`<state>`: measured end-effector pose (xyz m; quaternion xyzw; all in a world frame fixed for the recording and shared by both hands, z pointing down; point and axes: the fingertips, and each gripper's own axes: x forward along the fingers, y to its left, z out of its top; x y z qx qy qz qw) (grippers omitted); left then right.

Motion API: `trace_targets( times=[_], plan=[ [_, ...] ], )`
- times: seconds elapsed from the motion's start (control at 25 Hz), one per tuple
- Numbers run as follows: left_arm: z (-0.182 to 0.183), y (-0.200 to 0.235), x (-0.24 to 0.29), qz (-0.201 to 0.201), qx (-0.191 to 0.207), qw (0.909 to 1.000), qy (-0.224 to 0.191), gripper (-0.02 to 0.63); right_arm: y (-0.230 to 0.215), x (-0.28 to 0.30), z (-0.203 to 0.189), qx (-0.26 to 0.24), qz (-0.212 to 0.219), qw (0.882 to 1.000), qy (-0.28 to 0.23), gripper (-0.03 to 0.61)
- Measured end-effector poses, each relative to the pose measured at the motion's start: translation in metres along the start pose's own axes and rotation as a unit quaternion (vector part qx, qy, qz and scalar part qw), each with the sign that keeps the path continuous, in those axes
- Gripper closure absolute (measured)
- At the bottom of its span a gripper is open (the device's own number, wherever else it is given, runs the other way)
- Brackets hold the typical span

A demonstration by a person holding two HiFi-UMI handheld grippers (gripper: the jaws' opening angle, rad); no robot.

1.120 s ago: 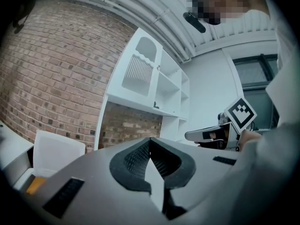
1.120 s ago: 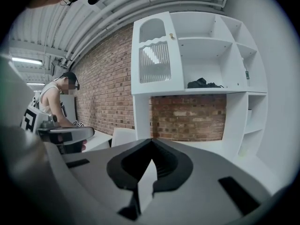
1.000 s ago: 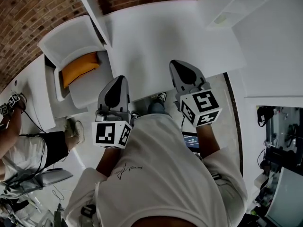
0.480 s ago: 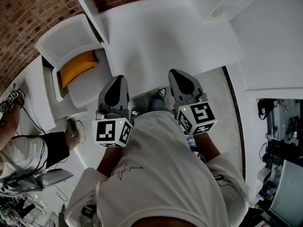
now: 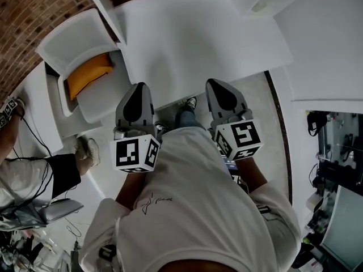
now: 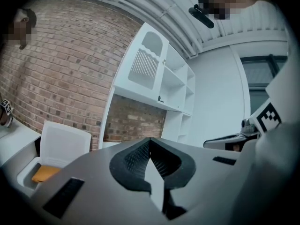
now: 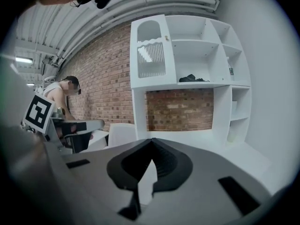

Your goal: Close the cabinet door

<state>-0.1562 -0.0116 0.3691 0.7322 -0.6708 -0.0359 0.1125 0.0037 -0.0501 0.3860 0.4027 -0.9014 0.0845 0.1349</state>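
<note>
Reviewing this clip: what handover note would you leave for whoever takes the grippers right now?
Left gripper: shut, empty.
Right gripper: shut, empty.
Both are held low over the white counter, well short of the cabinet.
Cabinet door: the arched, slatted panel on the upper left compartment of the white shelf unit. It looks slightly ajar, but that is hard to confirm.
Done: nothing evident; neither gripper touches the door.
Left: reach up, push the door shut, check it sits flush.
</note>
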Motion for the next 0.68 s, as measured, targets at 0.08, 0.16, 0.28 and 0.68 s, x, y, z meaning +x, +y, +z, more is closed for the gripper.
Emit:
trace_targets(
  times=[0.08,0.16,0.28,0.68],
  plan=[
    [-0.002,0.000,0.001,0.001,0.001,1.0000,0.005,0.598,0.000,0.002,-0.002,-0.012,-0.004,1.000,0.008,0.557],
    [-0.005,-0.001,0.001,0.000,0.002,0.9999,0.010,0.598,0.001,0.004,-0.001,-0.019,-0.002,1.000,0.012,0.557],
    [-0.006,-0.001,0.001,-0.005,-0.005,0.9999,0.014,0.598,0.002,0.008,0.001,-0.026,0.010,1.000,0.012,0.557],
    [0.007,0.012,0.008,0.002,-0.009,1.0000,0.003,0.597,-0.004,0.023,0.008,-0.021,0.007,1.000,0.012,0.557]
  ],
)
